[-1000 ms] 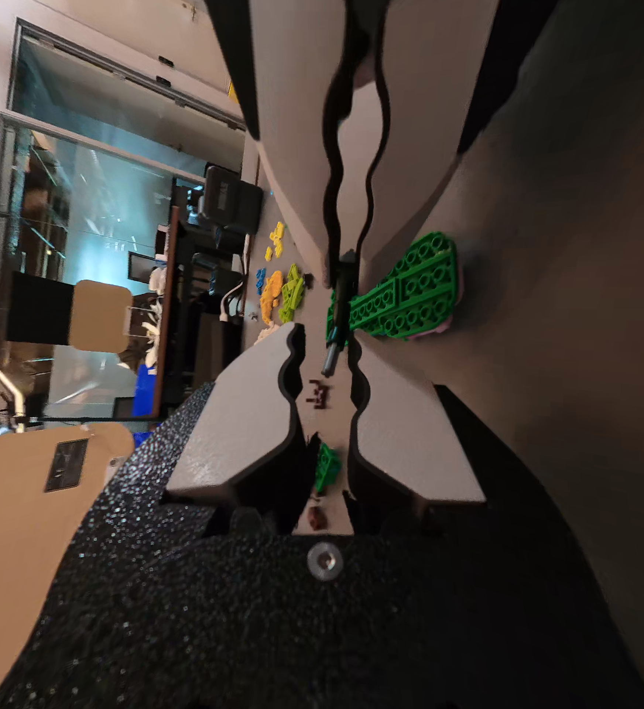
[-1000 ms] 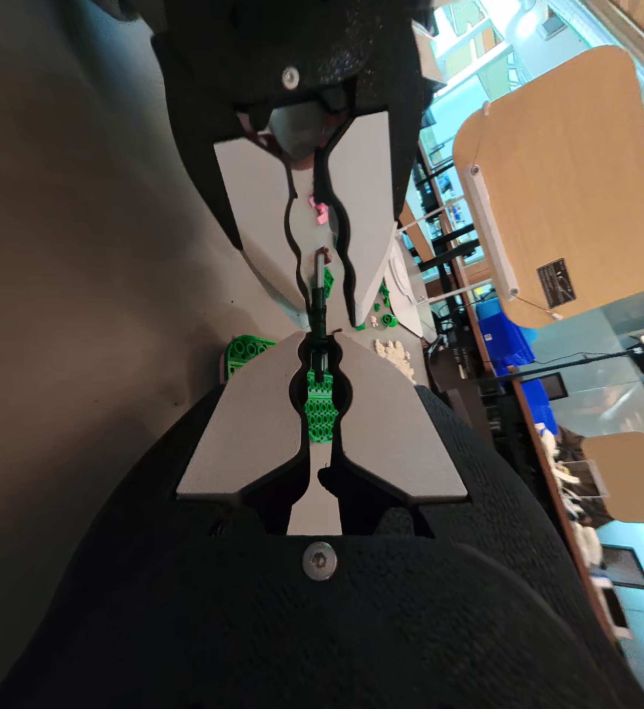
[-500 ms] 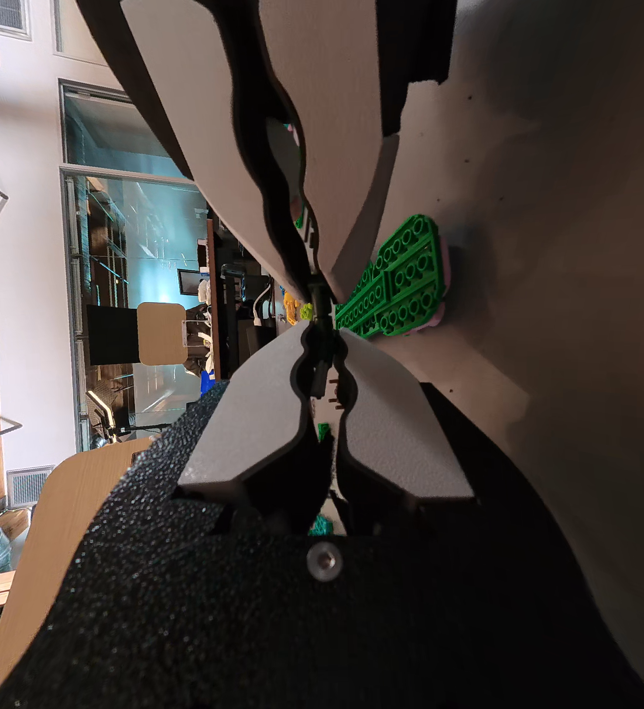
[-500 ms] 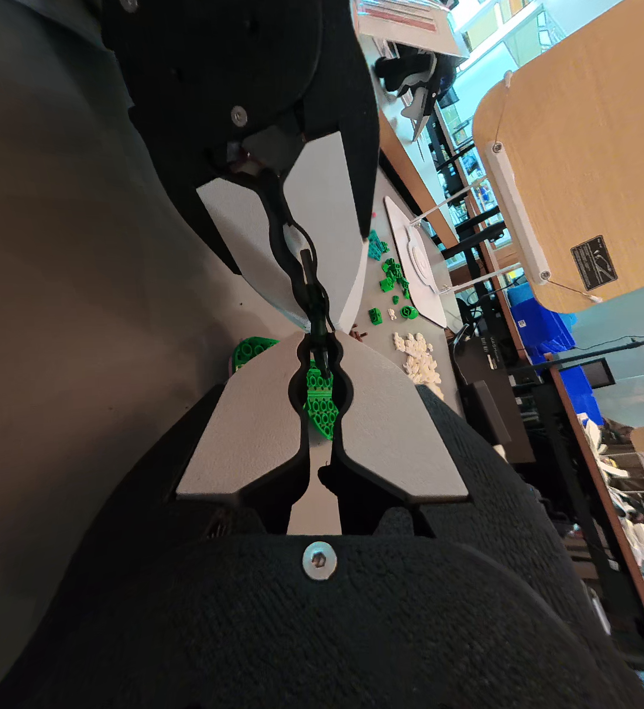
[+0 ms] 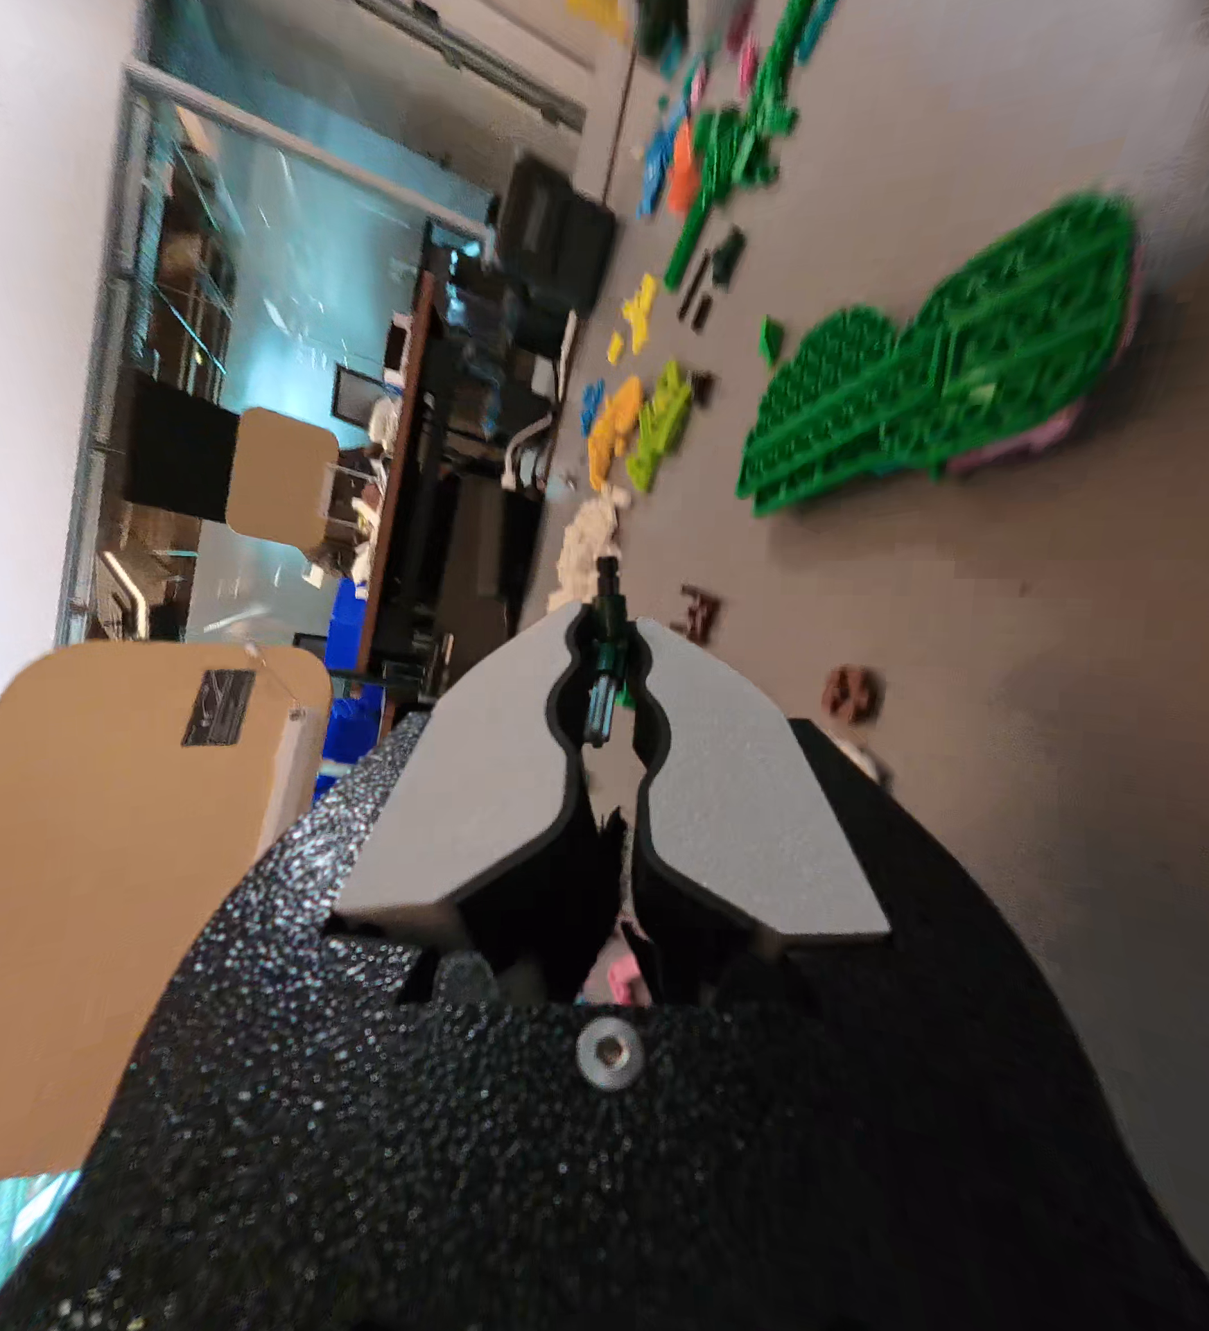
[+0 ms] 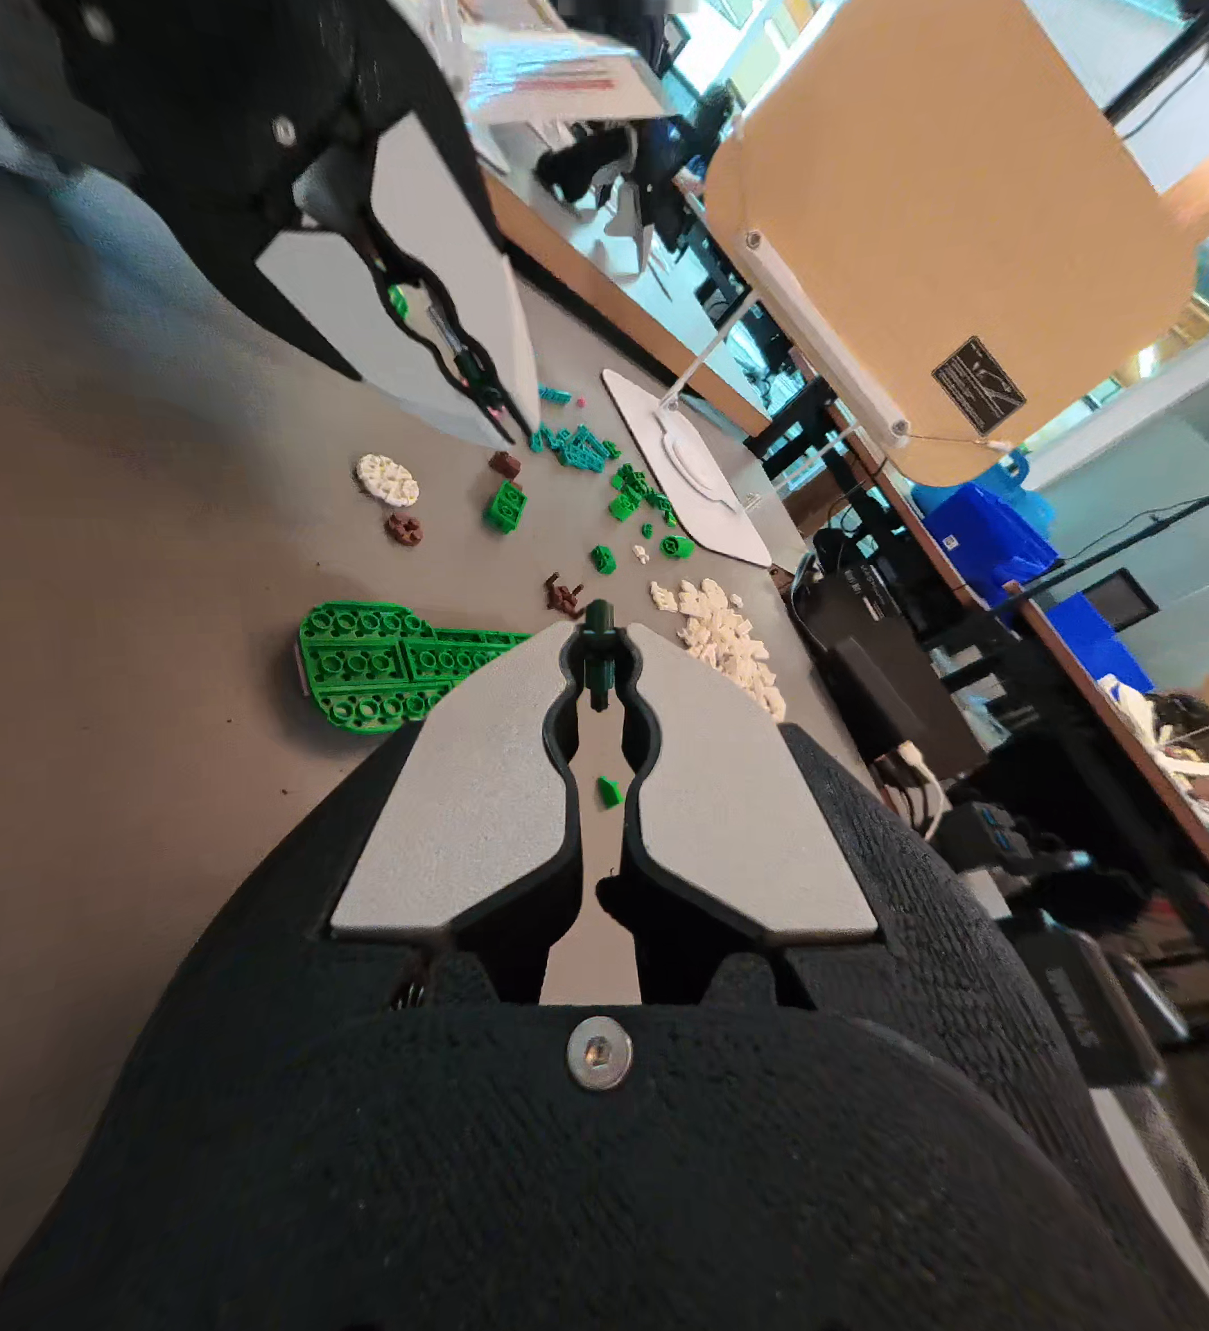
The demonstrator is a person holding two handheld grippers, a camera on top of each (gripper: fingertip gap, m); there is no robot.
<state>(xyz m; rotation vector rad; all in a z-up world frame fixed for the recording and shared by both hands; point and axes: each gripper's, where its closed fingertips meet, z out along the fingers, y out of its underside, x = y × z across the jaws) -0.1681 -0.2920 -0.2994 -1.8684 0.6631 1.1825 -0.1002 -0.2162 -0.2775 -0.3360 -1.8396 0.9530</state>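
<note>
Your left gripper (image 5: pixel 609 634) is pinched shut on a thin dark green peg (image 5: pixel 605 648). The peg's tip pokes out past the fingertips, and its pale end sits back between the fingers. Your right gripper (image 6: pixel 600 637) is pinched shut on a short dark green stem piece (image 6: pixel 598 659), and its round top sticks out just past the tips. Both pieces are up in the air, off the grey table (image 6: pixel 119 504).

Under your right gripper and off to its left lies the big green plate (image 6: pixel 378 666). Just ahead of its tips sit small brown bits (image 6: pixel 562 594). Ahead and to its right is a heap of white pieces (image 6: pixel 720 637). More green bricks (image 6: pixel 504 506) lie farther ahead, near your left gripper, which shows far off there.

Here is what could go wrong. Each piece is small and held only at a thin spot near the tips. If you let the squeeze go a little, a piece could slip out and fall into the loose bricks below, where it would be hard to find. If you bump the two pieces together crooked, one could twist in the fingers or pop out. The left view is blurry, so a quick swing could shake its peg loose too.
</note>
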